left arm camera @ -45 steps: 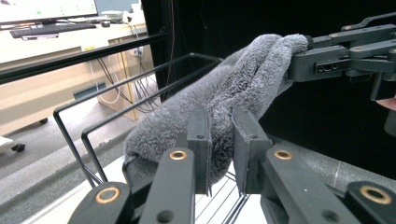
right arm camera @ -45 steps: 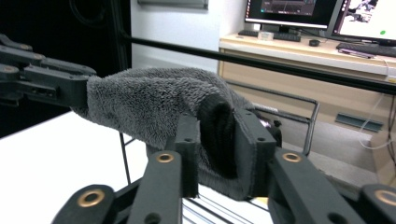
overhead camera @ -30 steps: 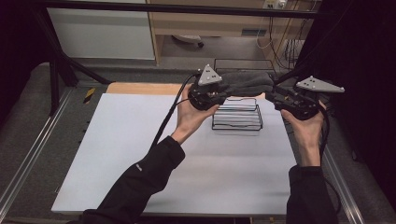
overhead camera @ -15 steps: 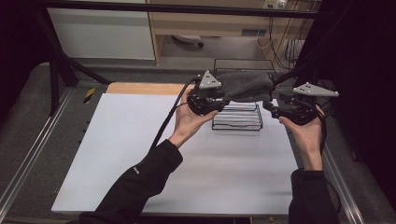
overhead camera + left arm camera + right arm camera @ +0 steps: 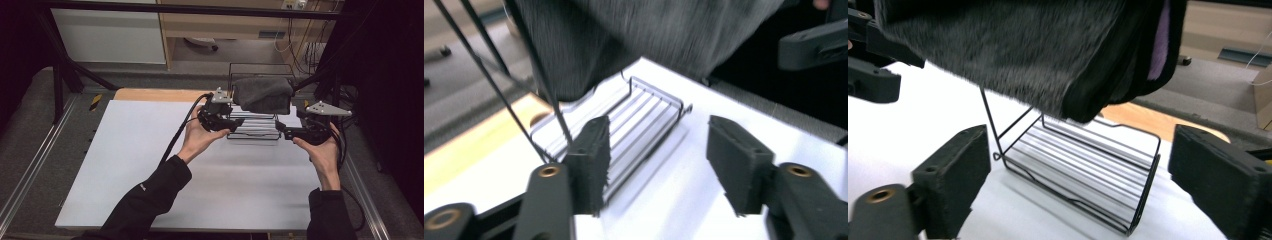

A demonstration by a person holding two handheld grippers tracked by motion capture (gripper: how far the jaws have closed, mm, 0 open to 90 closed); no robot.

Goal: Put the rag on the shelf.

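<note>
High view, cloth: I find the grey folded cloth (image 5: 263,94) draped over the top bar of the black wire rack (image 5: 255,131), at the far right of the white table (image 5: 150,165).
High view, tools: my left gripper (image 5: 226,123) sits just left of the rack, my right gripper (image 5: 283,131) just right of it; both are apart from the cloth.
Left gripper view: the jaws have just been opening and stand released with nothing between them; the cloth (image 5: 634,40) hangs above the rack's base (image 5: 624,125).
Right gripper view: the jaws have just been opening and stand wide and empty below the cloth (image 5: 1023,50).
Progress, my judgement: hanging appears done; only withdrawing both hands remains.
</note>
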